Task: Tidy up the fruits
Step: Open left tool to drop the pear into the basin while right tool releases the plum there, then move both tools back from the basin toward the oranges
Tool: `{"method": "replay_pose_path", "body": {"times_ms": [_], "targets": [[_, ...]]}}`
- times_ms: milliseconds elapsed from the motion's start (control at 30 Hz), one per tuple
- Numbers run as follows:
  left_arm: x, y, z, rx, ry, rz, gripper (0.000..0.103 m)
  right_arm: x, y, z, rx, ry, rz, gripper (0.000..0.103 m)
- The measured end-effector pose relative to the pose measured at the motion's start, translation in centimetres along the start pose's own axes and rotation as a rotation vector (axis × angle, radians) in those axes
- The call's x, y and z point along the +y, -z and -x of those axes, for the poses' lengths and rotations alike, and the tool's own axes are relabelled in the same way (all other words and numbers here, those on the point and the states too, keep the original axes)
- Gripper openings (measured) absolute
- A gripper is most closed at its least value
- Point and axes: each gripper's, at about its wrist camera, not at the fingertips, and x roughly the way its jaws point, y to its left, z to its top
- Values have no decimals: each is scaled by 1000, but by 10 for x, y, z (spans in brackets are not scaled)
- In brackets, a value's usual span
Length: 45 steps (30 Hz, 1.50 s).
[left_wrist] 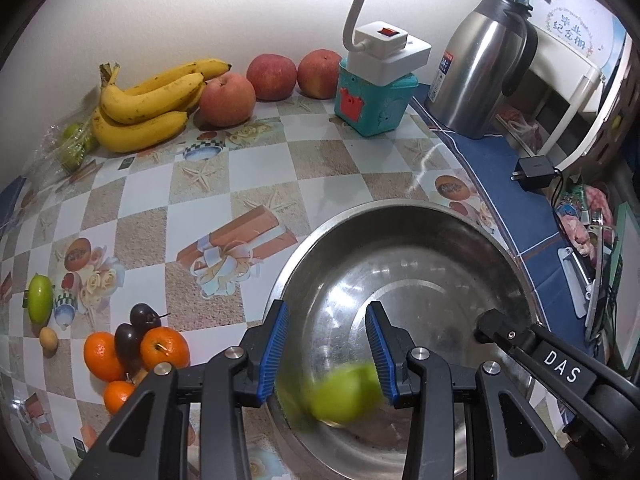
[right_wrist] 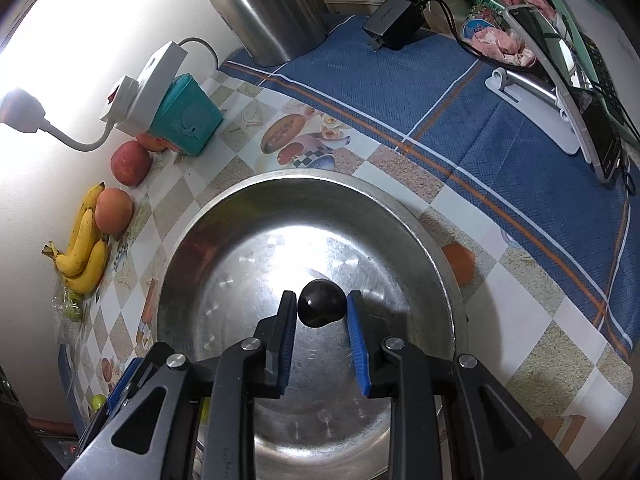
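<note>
A large steel bowl [left_wrist: 400, 240] sits on the patterned tablecloth. My left gripper [left_wrist: 327, 320] is open above the bowl's near rim; a blurred green fruit [left_wrist: 346, 394] is below its fingers, inside the bowl, free of the pads. My right gripper [right_wrist: 322, 308] is over the same bowl [right_wrist: 224, 216], shut on a dark plum [right_wrist: 321, 307] held between its pads. Its black body shows in the left wrist view [left_wrist: 560, 364]. Oranges [left_wrist: 164, 348], dark plums [left_wrist: 145, 317], a green fruit [left_wrist: 40, 298] and a small yellow fruit [left_wrist: 48, 339] lie at the left.
Bananas [left_wrist: 148, 104] and three apples [left_wrist: 228, 98] lie along the back wall. A teal box [left_wrist: 372, 100] with a white power strip, a steel kettle [left_wrist: 480, 64], a black charger [left_wrist: 534, 172] and a blue cloth [right_wrist: 440, 88] stand to the right.
</note>
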Motion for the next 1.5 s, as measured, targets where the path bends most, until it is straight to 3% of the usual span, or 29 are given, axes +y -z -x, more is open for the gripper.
{"method": "replay_pose_path", "body": {"times_ms": [133, 267, 333, 367, 600, 700, 900, 1200, 1500], "targets": [[4, -1, 2, 8, -6, 16, 47, 2, -2, 4, -9, 0, 8, 42], [12, -1, 5, 36, 1, 57, 64, 4, -4, 8, -15, 6, 13, 49], [19, -1, 7, 49, 20, 96, 69, 5, -4, 8, -10, 9, 19, 77], [21, -1, 8, 53, 19, 109, 73, 5, -5, 8, -10, 8, 22, 80], [49, -1, 17, 44, -55, 206, 103, 14, -3, 6, 10, 11, 72, 83], [64, 0, 21, 31, -101, 247, 103, 15, -1, 5, 14, 12, 83, 94], [85, 2, 24, 8, -138, 298, 103, 28, 5, 7, -1, 1, 135, 103], [93, 4, 36, -70, -176, 300, 103, 42, 10, 12, -9, -90, 146, 103], [100, 11, 49, -131, -198, 296, 103, 50, 22, 15, -26, -112, 204, 103]]}}
